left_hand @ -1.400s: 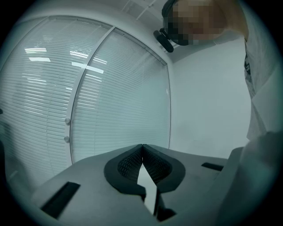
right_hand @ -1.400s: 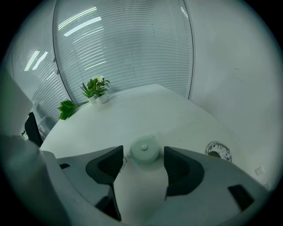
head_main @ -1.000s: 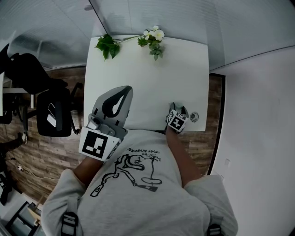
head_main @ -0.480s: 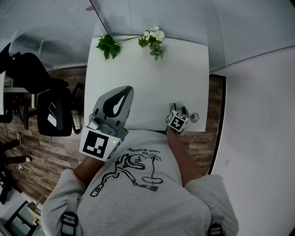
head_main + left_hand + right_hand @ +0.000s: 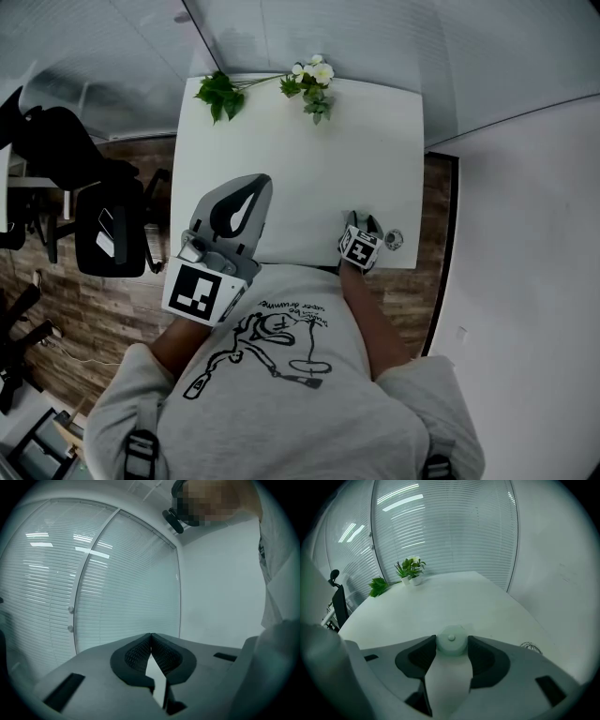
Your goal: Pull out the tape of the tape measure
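Table (image 5: 309,159): right claw (image 5: 451,651) closing onto tape measure (image 5: 451,642); shirt print (image 5: 281,342) illegible.

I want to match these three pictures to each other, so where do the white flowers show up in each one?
Head view: the white flowers sit at the far edge of the table, top centre.
Left gripper view: not in it.
Right gripper view: small, left of centre, at the table's far end.
Shared landmark: the slatted blinds behind the table show in all three views.
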A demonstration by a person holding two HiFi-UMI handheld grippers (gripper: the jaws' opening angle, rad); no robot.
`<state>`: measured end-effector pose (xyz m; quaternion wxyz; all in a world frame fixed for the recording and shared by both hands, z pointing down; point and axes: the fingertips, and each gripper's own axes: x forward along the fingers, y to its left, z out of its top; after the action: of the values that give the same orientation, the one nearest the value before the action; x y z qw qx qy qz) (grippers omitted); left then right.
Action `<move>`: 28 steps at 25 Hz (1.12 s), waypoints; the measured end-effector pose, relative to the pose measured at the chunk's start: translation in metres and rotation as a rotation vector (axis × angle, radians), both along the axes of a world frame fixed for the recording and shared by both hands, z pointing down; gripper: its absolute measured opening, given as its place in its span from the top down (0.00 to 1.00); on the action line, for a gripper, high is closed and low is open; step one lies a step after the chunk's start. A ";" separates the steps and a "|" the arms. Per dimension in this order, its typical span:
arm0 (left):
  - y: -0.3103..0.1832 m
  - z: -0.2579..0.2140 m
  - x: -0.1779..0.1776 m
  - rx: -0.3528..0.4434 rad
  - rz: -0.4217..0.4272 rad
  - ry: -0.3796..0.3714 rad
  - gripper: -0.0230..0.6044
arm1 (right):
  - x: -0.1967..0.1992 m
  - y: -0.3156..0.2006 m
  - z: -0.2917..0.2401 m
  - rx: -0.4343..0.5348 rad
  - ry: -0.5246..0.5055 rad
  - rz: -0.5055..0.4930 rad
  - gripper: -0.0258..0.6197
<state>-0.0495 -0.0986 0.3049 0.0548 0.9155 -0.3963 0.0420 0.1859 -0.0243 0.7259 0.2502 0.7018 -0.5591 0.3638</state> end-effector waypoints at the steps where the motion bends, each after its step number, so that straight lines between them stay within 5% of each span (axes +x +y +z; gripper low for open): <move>1: 0.000 0.001 -0.001 -0.001 -0.002 0.000 0.93 | 0.000 0.000 -0.002 0.004 -0.008 -0.006 0.62; 28: 0.000 0.028 0.003 -0.057 0.024 0.011 0.93 | -0.012 -0.022 -0.112 0.187 -0.134 -0.283 0.62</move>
<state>-0.0463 -0.0982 0.3325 0.0823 0.9186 -0.3835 0.0487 0.1741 -0.0463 0.6143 0.1951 0.6104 -0.6991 0.3172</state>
